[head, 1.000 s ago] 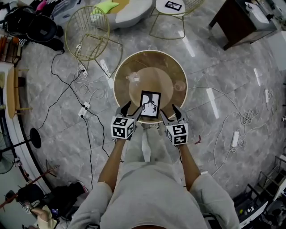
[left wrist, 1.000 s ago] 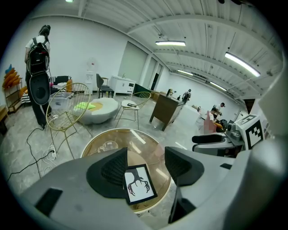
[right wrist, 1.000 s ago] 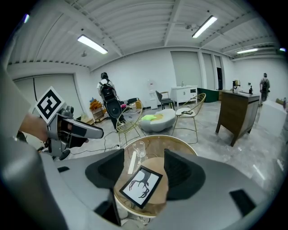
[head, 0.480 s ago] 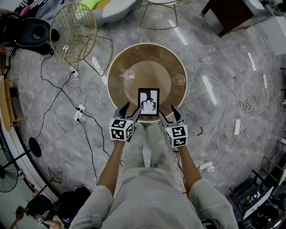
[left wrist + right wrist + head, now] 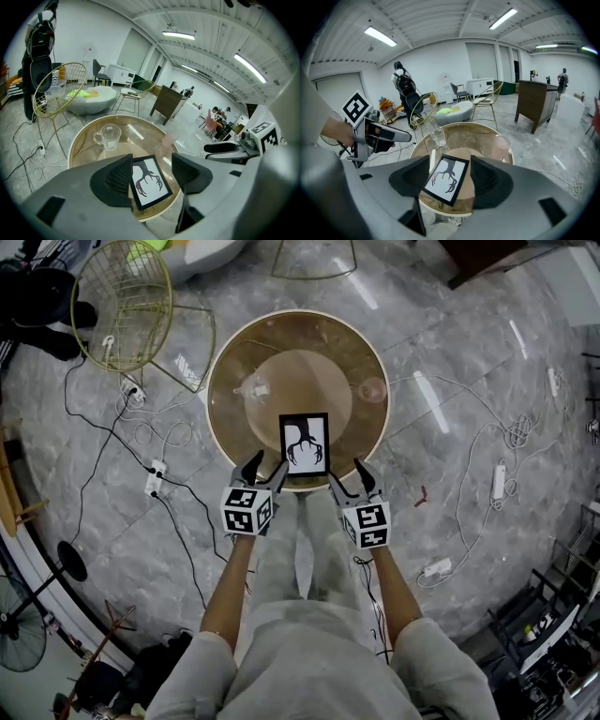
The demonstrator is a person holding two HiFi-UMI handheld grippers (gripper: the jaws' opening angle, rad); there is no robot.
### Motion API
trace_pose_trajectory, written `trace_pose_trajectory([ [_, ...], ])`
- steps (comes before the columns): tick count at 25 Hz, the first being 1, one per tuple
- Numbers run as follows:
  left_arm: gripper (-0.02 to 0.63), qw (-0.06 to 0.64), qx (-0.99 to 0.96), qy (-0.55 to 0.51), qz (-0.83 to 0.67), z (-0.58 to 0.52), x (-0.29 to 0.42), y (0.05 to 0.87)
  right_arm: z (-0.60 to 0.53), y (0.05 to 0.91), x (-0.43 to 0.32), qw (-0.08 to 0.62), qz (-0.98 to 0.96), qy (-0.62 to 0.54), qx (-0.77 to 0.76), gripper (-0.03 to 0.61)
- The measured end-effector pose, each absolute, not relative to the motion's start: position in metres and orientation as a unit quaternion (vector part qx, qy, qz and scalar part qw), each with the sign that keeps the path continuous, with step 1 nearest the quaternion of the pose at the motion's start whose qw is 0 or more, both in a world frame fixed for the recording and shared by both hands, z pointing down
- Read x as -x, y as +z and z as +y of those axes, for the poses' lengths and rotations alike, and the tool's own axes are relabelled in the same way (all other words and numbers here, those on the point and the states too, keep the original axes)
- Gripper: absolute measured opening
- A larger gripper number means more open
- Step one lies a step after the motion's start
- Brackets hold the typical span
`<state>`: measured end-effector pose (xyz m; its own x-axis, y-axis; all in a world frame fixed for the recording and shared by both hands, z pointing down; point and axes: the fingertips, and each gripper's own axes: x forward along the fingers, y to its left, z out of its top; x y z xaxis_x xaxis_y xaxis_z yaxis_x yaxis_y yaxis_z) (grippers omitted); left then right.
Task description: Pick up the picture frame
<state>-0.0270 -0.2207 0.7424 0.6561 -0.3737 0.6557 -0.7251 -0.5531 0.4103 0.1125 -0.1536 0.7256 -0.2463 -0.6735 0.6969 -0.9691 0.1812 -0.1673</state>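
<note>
A black picture frame [image 5: 306, 444] with a white antler print lies flat near the front edge of a round glass table [image 5: 230, 362]. It shows between the jaws in the left gripper view [image 5: 148, 182] and the right gripper view [image 5: 446, 179]. My left gripper [image 5: 263, 470] hovers open just short of the frame's lower left corner. My right gripper [image 5: 352, 475] is open just short of its lower right corner. Neither touches the frame.
A clear glass mug [image 5: 107, 137] and a clear tumbler [image 5: 502, 142] stand farther back on the table. A gold wire chair [image 5: 127, 298] stands at the left. Cables and power strips [image 5: 150, 479] trail over the marble floor around the table.
The head view has shifted, so the table and frame sit a little higher and to the left. Both grippers stayed open at the table's near edge, close to the frame.
</note>
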Motion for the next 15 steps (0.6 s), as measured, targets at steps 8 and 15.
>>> trace_pose_trajectory([
  [8, 0.253, 0.361, -0.835, 0.267, -0.317, -0.211, 0.029, 0.785, -0.143, 0.765, -0.113, 0.254, -0.716, 0.321, -0.566, 0.258],
  [15, 0.252, 0.37, -0.83, 0.274, -0.314, -0.207, 0.034, 0.816, -0.142, 0.799, -0.107, 0.264, -0.711, 0.334, -0.56, 0.256],
])
